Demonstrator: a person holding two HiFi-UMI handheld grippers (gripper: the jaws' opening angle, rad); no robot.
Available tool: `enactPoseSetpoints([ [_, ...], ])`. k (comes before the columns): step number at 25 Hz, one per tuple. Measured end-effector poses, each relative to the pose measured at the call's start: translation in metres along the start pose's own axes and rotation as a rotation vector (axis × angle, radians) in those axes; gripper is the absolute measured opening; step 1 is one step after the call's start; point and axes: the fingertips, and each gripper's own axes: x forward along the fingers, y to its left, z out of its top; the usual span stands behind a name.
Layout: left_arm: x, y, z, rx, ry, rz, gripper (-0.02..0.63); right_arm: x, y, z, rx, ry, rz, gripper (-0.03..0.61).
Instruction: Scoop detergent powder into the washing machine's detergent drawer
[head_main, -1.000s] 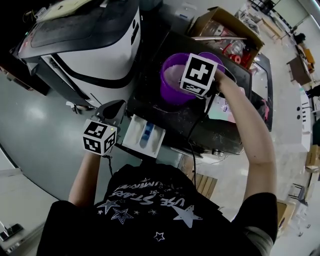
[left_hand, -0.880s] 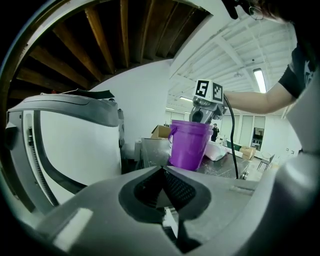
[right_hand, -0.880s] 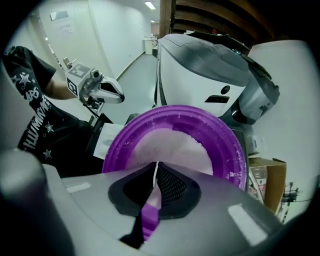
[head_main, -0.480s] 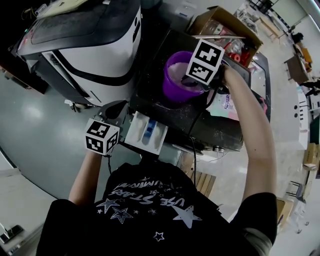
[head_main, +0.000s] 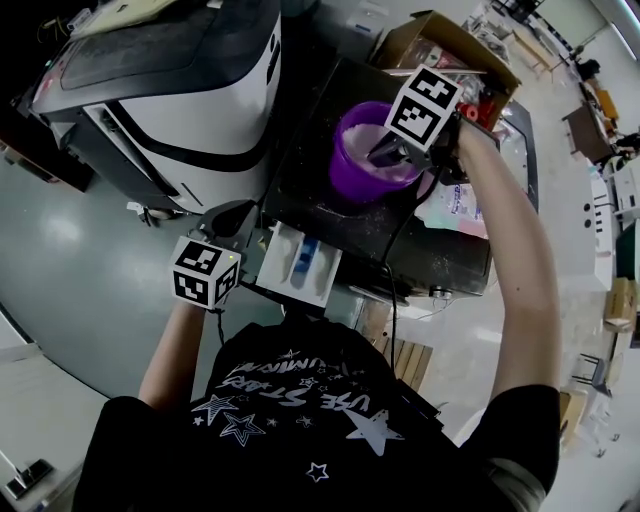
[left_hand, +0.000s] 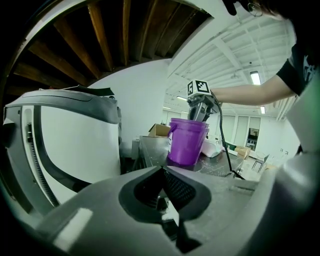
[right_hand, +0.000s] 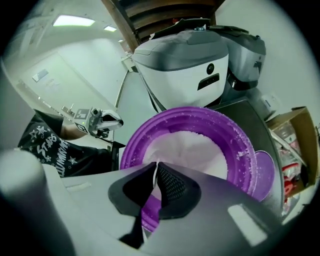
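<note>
A purple bucket (head_main: 372, 165) holding white detergent powder (right_hand: 192, 147) stands on a dark top. My right gripper (head_main: 388, 150) hangs over the bucket's rim; its jaws (right_hand: 156, 164) are shut on a thin white strip, seemingly a scoop handle, whose bowl is hidden. The white detergent drawer (head_main: 285, 258) is pulled out at the front of the dark top, with a blue insert inside. My left gripper (head_main: 228, 215) sits just left of the drawer, shut (left_hand: 162, 167) with nothing held. The left gripper view looks towards the bucket (left_hand: 187, 142) and the right gripper (left_hand: 202, 107).
A white and dark machine (head_main: 170, 80) stands at the left of the dark top. A cardboard box (head_main: 450, 45) is behind the bucket, and a plastic bag (head_main: 455, 205) lies to its right. A purple lid (right_hand: 265, 175) lies beside the bucket. Grey floor lies to the left.
My right gripper has moved up and away, from over the bucket's near side to its far right rim. The left gripper has stayed beside the drawer.
</note>
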Motion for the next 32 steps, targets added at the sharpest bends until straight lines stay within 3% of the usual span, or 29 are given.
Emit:
enactPoseSetpoints([
  [10, -0.004, 0.003, -0.002, 0.008, 0.008, -0.034, 0.000, -0.008, 0.007, 0.002, 0.156, -0.082, 0.028, 0.037],
  [20, -0.013, 0.001, -0.007, 0.012, 0.017, -0.050, 0.000, -0.026, 0.008, 0.000, 0.369, -0.309, 0.045, 0.037],
  [24, -0.017, -0.001, -0.011, 0.012, 0.026, -0.059, 0.000, -0.035, 0.004, -0.008, 0.447, -0.383, -0.002, 0.037],
  [32, -0.023, -0.005, -0.016, 0.011, 0.037, -0.078, 0.000, -0.060, -0.005, -0.009, 0.561, -0.646, -0.007, 0.037],
])
